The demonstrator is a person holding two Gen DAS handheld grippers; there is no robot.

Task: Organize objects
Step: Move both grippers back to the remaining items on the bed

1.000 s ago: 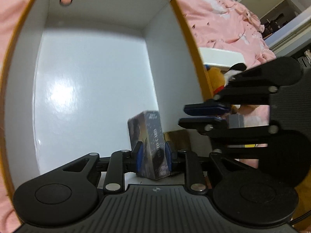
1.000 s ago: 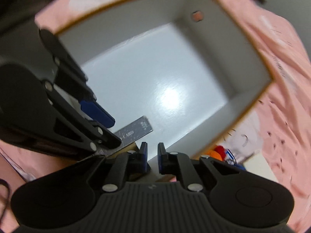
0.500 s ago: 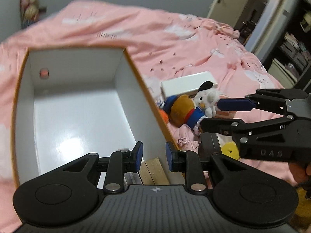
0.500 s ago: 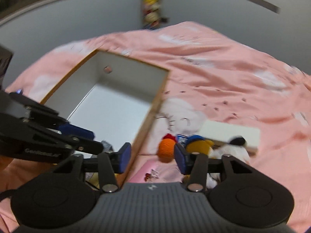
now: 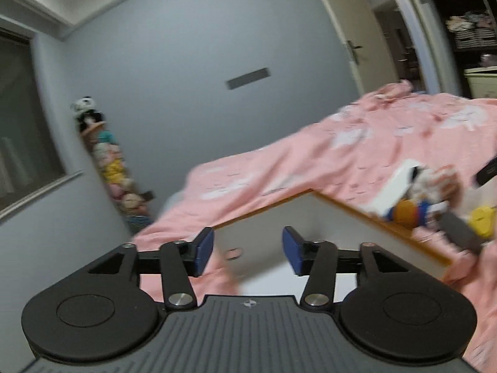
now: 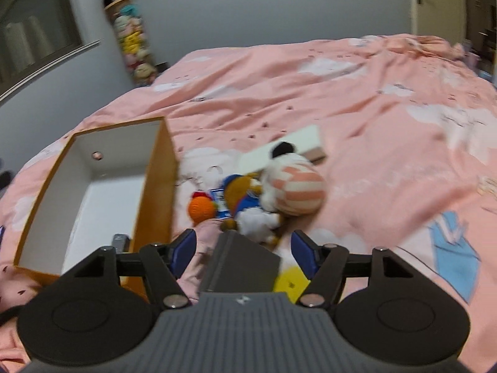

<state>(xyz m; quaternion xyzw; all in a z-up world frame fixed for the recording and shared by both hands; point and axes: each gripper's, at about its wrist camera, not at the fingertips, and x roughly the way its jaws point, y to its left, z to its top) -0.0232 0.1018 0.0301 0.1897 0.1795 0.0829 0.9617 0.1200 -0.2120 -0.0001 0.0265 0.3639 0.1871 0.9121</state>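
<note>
An orange-rimmed box with a white inside (image 6: 93,186) lies on the pink bed, and a small dark box (image 6: 121,242) stands in its near corner. To its right are an orange knitted ball (image 6: 202,208), a brown and blue plush (image 6: 242,195) and a striped plush (image 6: 292,186). My right gripper (image 6: 243,248) hovers over a dark grey box (image 6: 242,264) and a yellow card (image 6: 290,283). Its jaws are opening and its pads touch nothing. My left gripper (image 5: 248,250) is raised over the orange-rimmed box (image 5: 310,217), its jaws opening with nothing between them.
A flat white box (image 6: 285,146) lies behind the plush toys. The pink duvet (image 6: 372,108) stretches far right and back. A hanging column of soft toys (image 6: 133,40) is on the grey wall, and a door (image 5: 351,49) stands at the back right.
My left gripper let go of the small dark box, rose out of the orange-rimmed box and tipped up. The right gripper opened and swung from the box to the toys.
</note>
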